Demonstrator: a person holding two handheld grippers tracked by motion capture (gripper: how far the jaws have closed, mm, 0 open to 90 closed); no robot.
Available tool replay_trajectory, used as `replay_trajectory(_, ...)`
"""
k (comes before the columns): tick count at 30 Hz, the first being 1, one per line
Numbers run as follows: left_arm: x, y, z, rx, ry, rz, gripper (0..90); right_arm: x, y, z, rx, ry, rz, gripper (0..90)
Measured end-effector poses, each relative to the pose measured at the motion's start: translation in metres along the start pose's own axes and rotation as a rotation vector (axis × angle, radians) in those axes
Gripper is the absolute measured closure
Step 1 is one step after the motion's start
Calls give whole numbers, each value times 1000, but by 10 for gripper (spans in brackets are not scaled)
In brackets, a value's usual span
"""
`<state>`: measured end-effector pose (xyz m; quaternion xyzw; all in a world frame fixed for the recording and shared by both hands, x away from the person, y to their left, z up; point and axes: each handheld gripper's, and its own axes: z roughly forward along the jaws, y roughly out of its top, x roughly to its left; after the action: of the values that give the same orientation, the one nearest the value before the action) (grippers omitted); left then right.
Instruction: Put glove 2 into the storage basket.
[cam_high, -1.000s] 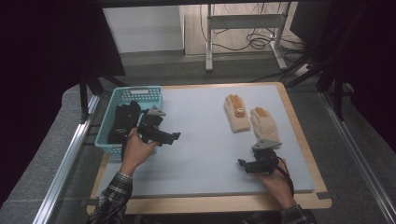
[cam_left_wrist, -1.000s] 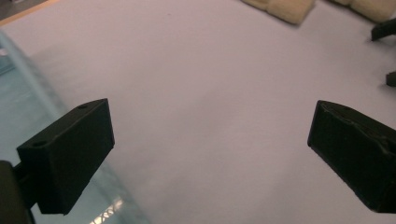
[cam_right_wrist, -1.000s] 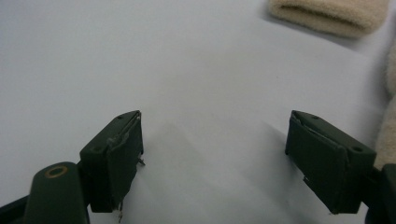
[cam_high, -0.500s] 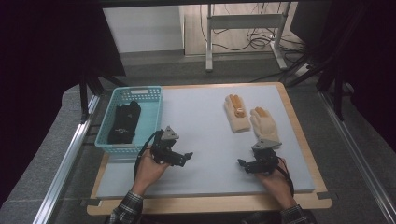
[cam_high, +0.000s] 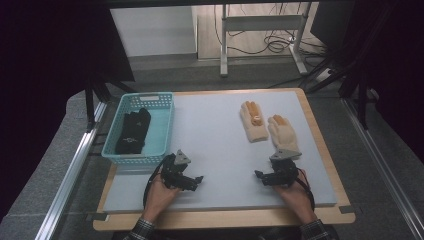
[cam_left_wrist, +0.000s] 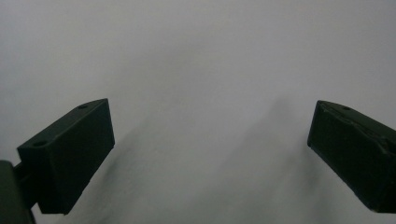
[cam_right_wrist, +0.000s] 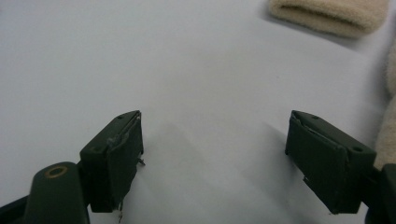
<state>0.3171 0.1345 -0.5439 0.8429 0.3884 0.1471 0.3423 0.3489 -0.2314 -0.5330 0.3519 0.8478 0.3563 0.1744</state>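
Note:
Two cream gloves with orange fingertips lie on the pale mat, one left of the other. A black glove lies in the turquoise basket at the left. My left gripper rests low on the mat near the front edge, just below the basket, its jaws wide apart with only bare mat between them. My right gripper sits at the front right, just below the nearer cream glove, open and empty; a cream cuff shows at the top right of its view.
The mat lies on a wooden table. Metal rails run along both sides. A metal stand with cables is on the floor behind the table.
My left hand has pulled back from the basket and come down to the mat near the front edge. The right hand has stayed put.

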Motion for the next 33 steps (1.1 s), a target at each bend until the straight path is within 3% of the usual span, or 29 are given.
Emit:
replay_trajectory(4,0,-5,2,-2,4,-36,12,0,0,0,0,0,0,188)
replay_trajectory(21,-1,-6,2,-7,11,-41,10,0,0,0,1,1,1,195)
replay_trajectory(29,-1,-6,2,-7,10,-43,10,-5,9,-9,-32,26,27,280)
replay_trajectory(33,0,-6,2,-2,11,-39,10,-21,21,-21,-52,8,37,353)
